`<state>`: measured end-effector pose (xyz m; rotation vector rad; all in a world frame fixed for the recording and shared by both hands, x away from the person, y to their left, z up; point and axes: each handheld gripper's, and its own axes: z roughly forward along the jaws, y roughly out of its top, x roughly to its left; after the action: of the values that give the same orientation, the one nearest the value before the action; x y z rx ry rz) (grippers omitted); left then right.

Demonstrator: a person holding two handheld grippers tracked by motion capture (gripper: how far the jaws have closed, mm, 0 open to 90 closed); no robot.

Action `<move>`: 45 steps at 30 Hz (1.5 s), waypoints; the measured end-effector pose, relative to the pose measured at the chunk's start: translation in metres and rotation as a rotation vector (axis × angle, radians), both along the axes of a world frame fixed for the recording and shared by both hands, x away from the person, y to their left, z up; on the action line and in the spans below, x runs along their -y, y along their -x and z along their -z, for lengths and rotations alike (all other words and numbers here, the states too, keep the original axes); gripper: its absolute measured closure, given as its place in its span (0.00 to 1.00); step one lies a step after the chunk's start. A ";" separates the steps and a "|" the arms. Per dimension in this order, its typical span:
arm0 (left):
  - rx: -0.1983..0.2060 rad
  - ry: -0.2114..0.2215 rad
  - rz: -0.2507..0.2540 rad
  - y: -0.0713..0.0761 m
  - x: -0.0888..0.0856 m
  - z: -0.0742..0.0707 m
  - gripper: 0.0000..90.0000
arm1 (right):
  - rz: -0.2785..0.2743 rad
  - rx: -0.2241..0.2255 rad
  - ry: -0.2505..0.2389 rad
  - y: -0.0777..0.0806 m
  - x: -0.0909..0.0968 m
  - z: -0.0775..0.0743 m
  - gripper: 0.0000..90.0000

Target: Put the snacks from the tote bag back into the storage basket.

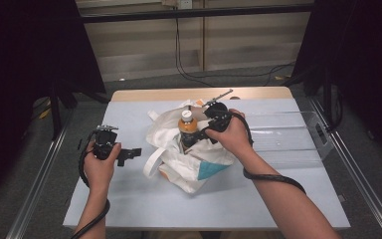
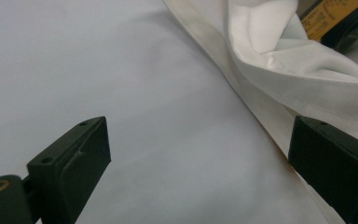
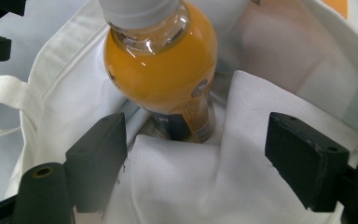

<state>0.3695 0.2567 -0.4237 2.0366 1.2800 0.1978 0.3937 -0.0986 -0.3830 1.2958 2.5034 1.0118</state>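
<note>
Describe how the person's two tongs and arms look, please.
Both the left tongs and the right tongs are black, with two blocky jaws bearing small screw holes. A black cable trails from each and loops around the forearm. The forearms are bare, with no sleeves visible.
</note>
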 end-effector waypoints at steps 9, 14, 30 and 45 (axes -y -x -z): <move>0.005 -0.010 0.012 0.001 0.002 0.000 0.06 | -0.007 0.006 0.009 -0.004 -0.009 0.001 0.22; 0.005 -0.010 0.018 0.002 0.002 -0.001 0.07 | -0.006 0.007 0.010 -0.006 -0.012 0.001 0.21; -0.001 0.004 0.024 0.001 0.004 0.001 0.07 | -0.022 0.000 0.005 -0.014 -0.025 0.006 0.20; -0.002 0.020 0.025 0.000 0.003 0.001 0.07 | -0.022 0.001 0.011 -0.019 -0.038 0.010 0.19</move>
<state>0.3691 0.2533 -0.4246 2.0359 1.2520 0.1709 0.4125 -0.0608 -0.3932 1.2676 2.5244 1.0016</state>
